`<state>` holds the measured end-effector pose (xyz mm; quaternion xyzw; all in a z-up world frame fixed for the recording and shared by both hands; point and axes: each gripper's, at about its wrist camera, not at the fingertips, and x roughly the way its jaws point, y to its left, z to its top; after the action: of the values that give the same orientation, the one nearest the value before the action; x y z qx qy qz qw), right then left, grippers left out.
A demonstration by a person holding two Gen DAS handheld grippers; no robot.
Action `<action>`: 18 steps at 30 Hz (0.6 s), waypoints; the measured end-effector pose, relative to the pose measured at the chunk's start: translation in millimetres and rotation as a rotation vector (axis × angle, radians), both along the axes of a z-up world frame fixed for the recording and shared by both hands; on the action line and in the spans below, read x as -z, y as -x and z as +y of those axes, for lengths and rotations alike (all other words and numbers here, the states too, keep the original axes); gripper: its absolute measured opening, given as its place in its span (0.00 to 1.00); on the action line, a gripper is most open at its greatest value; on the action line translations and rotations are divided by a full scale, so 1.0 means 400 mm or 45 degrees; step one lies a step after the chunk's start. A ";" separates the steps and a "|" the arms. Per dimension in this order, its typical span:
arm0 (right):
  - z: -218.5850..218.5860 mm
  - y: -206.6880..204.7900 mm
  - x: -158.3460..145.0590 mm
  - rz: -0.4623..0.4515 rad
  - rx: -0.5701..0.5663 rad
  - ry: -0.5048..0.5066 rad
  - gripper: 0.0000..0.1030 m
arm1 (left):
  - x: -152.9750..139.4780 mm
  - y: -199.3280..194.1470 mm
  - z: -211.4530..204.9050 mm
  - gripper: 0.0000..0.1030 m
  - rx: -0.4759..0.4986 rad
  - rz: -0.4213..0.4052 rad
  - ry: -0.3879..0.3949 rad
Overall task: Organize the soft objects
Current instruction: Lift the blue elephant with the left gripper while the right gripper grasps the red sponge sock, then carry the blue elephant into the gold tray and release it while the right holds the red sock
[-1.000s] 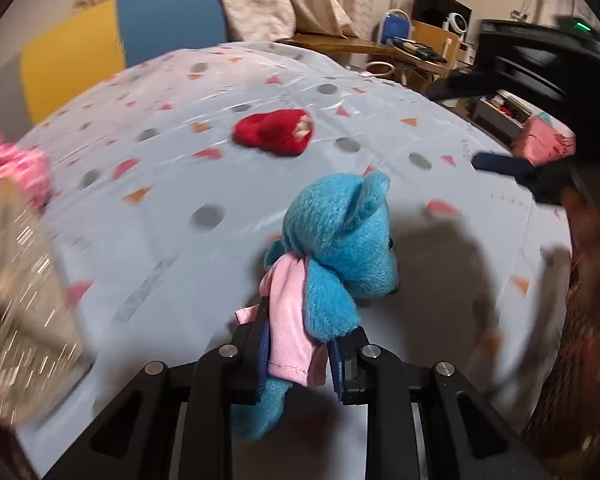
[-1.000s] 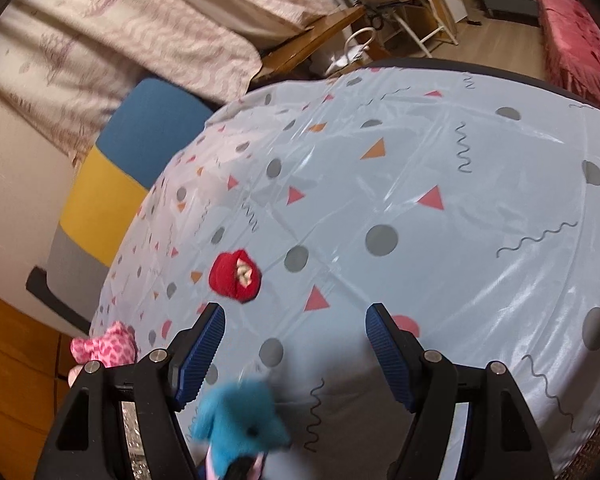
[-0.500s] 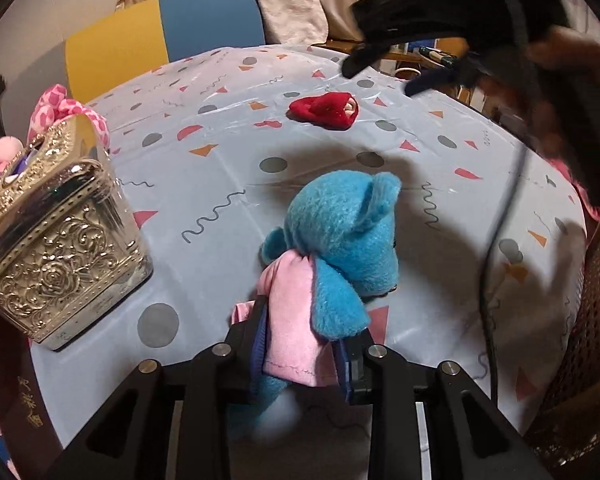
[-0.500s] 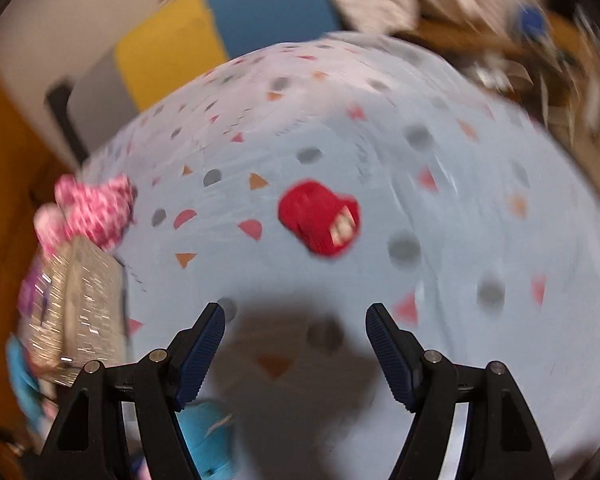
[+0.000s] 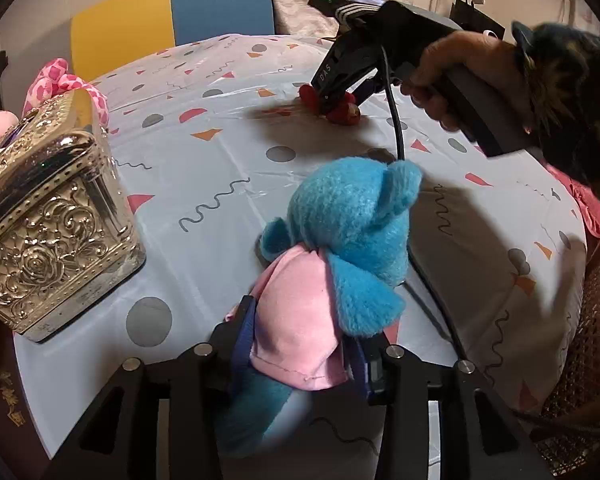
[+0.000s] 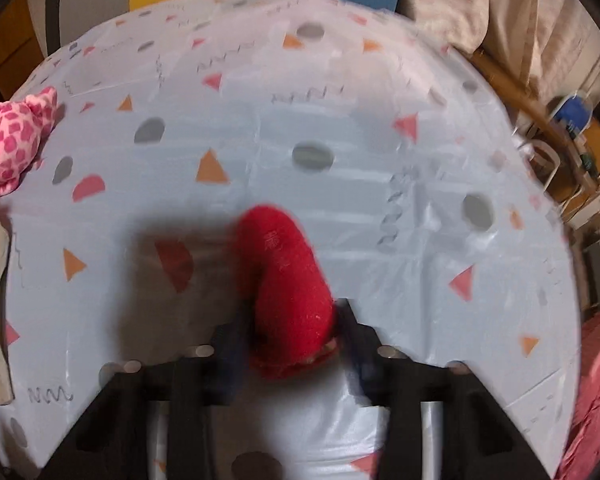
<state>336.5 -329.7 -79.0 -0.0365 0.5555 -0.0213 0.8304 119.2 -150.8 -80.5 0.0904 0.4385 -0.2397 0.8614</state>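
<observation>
A blue plush bear in a pink shirt sits upright on the patterned tablecloth, its body between the jaws of my left gripper. Those jaws are opening and the pads stand just off the shirt's sides. Farther back, my right gripper points down onto a small red soft toy. In the right wrist view the red toy fills the gap of the right gripper, whose jaws are closing and squeezing it. That view is blurred.
An ornate silver box stands at the table's left edge with a pink spotted plush behind it. A yellow and blue chair is beyond the table. A hand and a cable hang over the right side.
My left jaws have widened around the bear, now set down on the table. My right gripper swung over to the red toy, dropped onto it and closed from wide open.
</observation>
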 end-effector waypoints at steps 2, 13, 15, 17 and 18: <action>0.003 0.029 -0.004 -0.007 -0.012 -0.048 0.35 | 0.000 0.001 0.000 0.51 0.002 0.001 0.005; 0.045 0.289 0.006 0.145 -0.035 -0.244 0.37 | -0.028 0.019 0.020 0.65 0.031 0.081 0.145; 0.044 0.326 0.007 0.147 -0.010 -0.278 0.37 | -0.043 0.028 0.027 0.65 0.033 0.063 0.149; 0.043 0.358 0.010 0.135 -0.002 -0.299 0.37 | -0.055 0.039 0.031 0.65 0.042 0.051 0.147; 0.040 0.367 0.010 0.123 0.009 -0.306 0.37 | -0.060 0.044 0.032 0.65 0.045 0.046 0.144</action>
<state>189.8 -313.8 -83.1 0.0643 0.5936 0.0444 0.8009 101.6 -137.9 -56.5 0.0450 0.4381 -0.2808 0.8527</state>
